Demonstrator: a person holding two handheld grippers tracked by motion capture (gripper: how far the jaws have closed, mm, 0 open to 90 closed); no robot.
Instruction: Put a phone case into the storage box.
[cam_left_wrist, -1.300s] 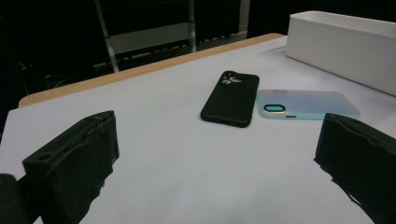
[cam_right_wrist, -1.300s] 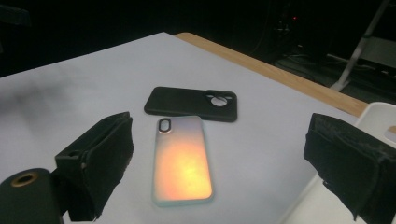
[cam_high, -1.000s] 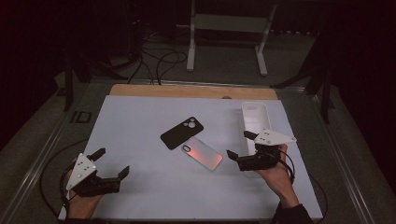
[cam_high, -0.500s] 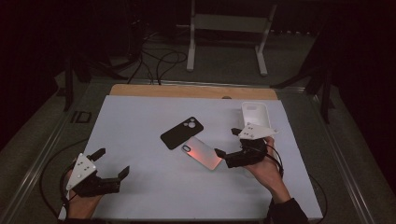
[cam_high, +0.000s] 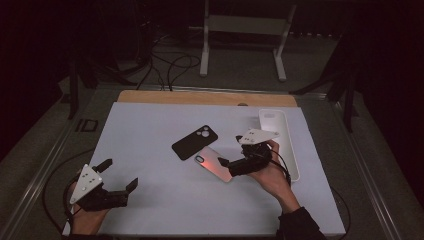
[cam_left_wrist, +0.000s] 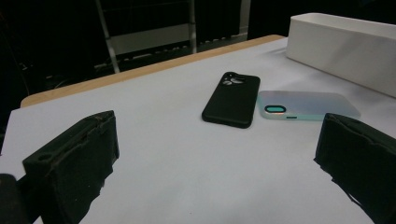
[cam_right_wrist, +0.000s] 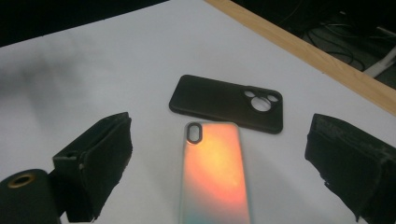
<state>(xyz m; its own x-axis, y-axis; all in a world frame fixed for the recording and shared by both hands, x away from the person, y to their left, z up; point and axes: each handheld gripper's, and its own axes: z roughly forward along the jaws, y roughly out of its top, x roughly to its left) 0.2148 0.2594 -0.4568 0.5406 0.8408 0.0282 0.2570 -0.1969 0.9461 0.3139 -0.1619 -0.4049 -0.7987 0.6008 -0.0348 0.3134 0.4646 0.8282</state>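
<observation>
A black phone case (cam_high: 195, 142) lies face down mid-table, camera cutout at the far end. Touching its near right side lies an iridescent pink-orange phone case (cam_high: 214, 164). My right gripper (cam_high: 230, 150) is open at that case's right end, one jaw on either side of it; in the right gripper view the glowing case (cam_right_wrist: 215, 149) runs between the open jaws (cam_right_wrist: 220, 170), with the black case (cam_right_wrist: 219, 102) beyond. My left gripper (cam_high: 120, 174) stands open at the front left, empty, its jaws (cam_left_wrist: 212, 177) facing the black case (cam_left_wrist: 232, 99) and the iridescent case (cam_left_wrist: 308, 105).
A long white tray (cam_high: 280, 140) lies at the right of the white mat (cam_high: 150, 130), just behind my right hand; it looks like a white box (cam_left_wrist: 343, 51) in the left gripper view. A wooden strip (cam_high: 200, 97) edges the far side. A metal stand (cam_high: 245, 30) is on the floor beyond.
My right gripper has moved left from beside the tray up to the iridescent case and now straddles its end. The left gripper and both cases have stayed put.
</observation>
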